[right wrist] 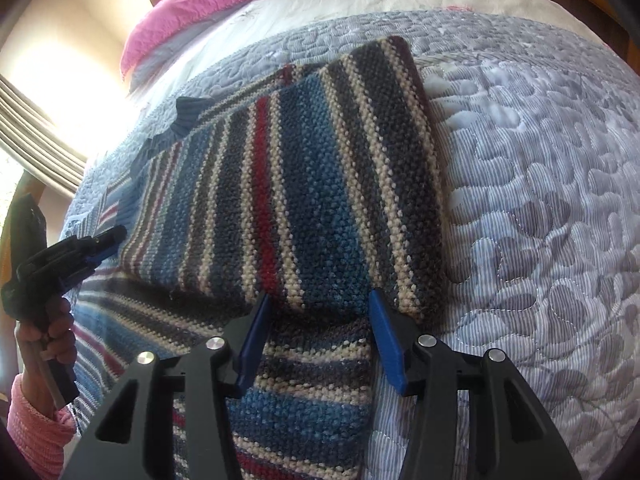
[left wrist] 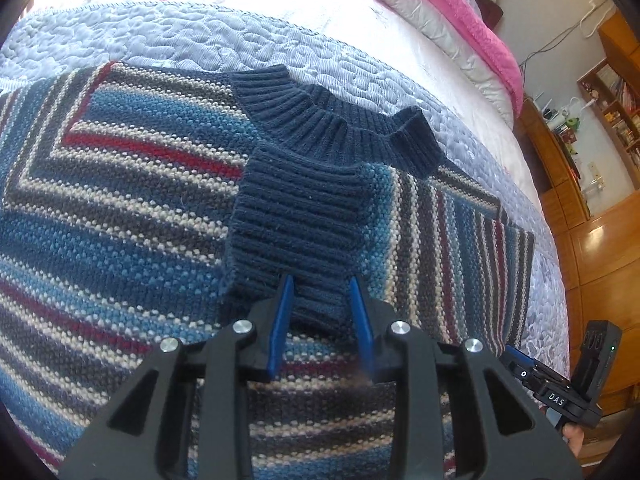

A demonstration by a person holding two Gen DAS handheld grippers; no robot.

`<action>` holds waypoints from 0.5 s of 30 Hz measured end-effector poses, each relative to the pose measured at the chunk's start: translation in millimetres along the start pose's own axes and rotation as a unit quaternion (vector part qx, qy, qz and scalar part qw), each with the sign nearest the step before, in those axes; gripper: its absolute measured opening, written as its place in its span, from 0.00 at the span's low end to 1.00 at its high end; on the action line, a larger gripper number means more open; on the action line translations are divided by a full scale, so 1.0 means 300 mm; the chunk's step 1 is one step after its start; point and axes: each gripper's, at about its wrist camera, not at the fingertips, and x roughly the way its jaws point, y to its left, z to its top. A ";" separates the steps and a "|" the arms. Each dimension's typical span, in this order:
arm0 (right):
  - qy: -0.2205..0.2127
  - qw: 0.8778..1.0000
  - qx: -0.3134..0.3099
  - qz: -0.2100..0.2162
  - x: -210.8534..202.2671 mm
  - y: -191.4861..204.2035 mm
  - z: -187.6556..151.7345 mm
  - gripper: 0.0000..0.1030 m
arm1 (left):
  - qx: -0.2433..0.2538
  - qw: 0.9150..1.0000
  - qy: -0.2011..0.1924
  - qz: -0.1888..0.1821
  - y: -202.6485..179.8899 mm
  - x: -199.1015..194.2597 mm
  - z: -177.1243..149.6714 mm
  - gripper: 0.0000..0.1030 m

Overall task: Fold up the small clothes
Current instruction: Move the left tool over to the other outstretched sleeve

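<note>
Coarse knit wool sweater (left wrist: 120,200) on smooth stitched quilt (right wrist: 540,200)

quilted bed (right wrist: 540,200), striped sweater (left wrist: 120,208), pink pillows (left wrist: 460,8)

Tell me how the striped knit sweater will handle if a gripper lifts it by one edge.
The striped sweater is a thick, loose knit, so it will probably droop and its folds fall open. Its coarse texture should grip the blue fingers rather than slip. It looks soft against the quilt, unlikely to slide stiffly.
</note>
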 end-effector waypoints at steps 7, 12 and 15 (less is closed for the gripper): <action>-0.035 0.996 -0.071 -0.036 -0.167 0.165 -0.109 0.60 | 0.001 0.997 -0.049 0.064 0.060 -0.229 -0.080 0.62; 0.022 0.995 -0.092 0.014 -0.124 0.309 -0.250 0.59 | 0.034 0.993 -0.037 0.104 0.166 -0.349 -0.181 0.62; 0.044 0.996 -0.074 0.019 -0.075 0.358 -0.295 0.60 | 0.043 0.991 -0.021 0.127 0.235 -0.376 -0.249 0.62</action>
